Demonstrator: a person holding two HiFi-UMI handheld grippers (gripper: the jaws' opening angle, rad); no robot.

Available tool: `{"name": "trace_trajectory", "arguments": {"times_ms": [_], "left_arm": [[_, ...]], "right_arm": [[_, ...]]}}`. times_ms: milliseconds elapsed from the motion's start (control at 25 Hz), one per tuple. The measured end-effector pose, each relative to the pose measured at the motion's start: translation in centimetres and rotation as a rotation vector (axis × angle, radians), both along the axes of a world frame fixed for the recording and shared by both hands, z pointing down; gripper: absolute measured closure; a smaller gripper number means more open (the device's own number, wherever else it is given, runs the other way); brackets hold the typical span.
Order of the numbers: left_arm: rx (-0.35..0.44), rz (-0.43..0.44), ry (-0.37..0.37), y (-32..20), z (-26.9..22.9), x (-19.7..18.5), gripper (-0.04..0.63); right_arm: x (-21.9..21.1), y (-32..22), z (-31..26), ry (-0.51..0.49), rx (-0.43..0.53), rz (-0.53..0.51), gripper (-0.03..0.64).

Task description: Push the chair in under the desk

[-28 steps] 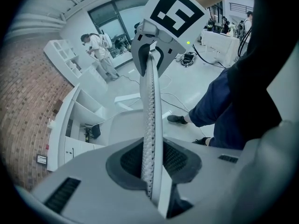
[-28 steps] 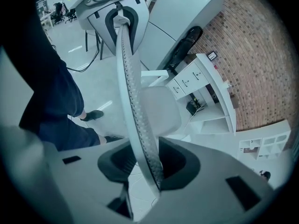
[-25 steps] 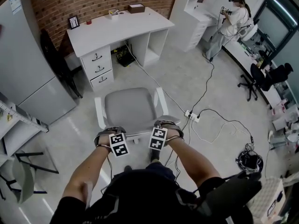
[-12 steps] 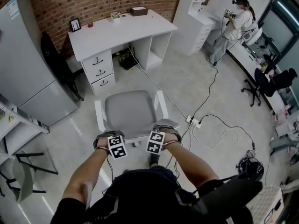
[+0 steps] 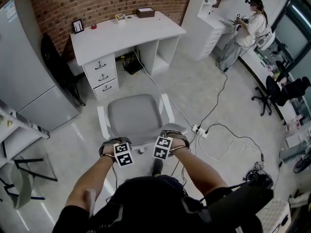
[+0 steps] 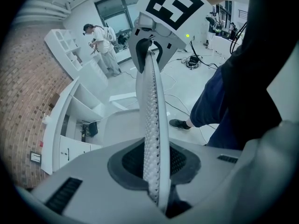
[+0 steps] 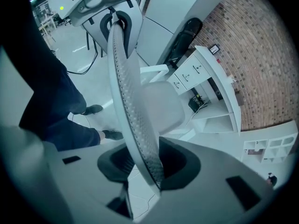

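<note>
Chair: parked on the floor, well apart from the worktop
Left gripper: jaws being closed on the backrest edge
Right gripper: clamped on that same edge

So the white bench sits against the brick wall, and on top it's got a small picture frame, some tiny red thing, what looks like a cup and a brown box, all lined up along the back edge. The pale shiny floor carries the grey chair, well apart from the bench. There's also a white power strip with black cables snaking off, plus a grey fridge at left.
</note>
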State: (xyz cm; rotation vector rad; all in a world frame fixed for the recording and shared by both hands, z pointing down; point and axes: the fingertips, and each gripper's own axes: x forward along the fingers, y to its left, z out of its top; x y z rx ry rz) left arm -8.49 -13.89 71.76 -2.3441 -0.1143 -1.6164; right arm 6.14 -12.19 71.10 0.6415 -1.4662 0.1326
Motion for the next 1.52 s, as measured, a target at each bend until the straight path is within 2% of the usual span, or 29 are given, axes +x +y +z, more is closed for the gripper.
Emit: {"name": "trace_trajectory", "arguments": {"times_ms": [480,1120,1520], "left_arm": [[-0.014,-0.04,-0.025,-1.8,0.3,4.1,0.538],[0.025,-0.081,-0.047,-5.5,0.7,10.6,0.551],[0.014,-0.128,-0.085,-7.5,0.9,14.1,0.551]], "right_arm": [[4.2,-2.0,-0.1,-0.007,0.022,-0.034,0.479],[10.8,-6.0,0.0,-0.017,0.077,-0.125,0.483],[14.6,-8.4,-0.2,-0.028,0.108,-0.172,0.482]]}}
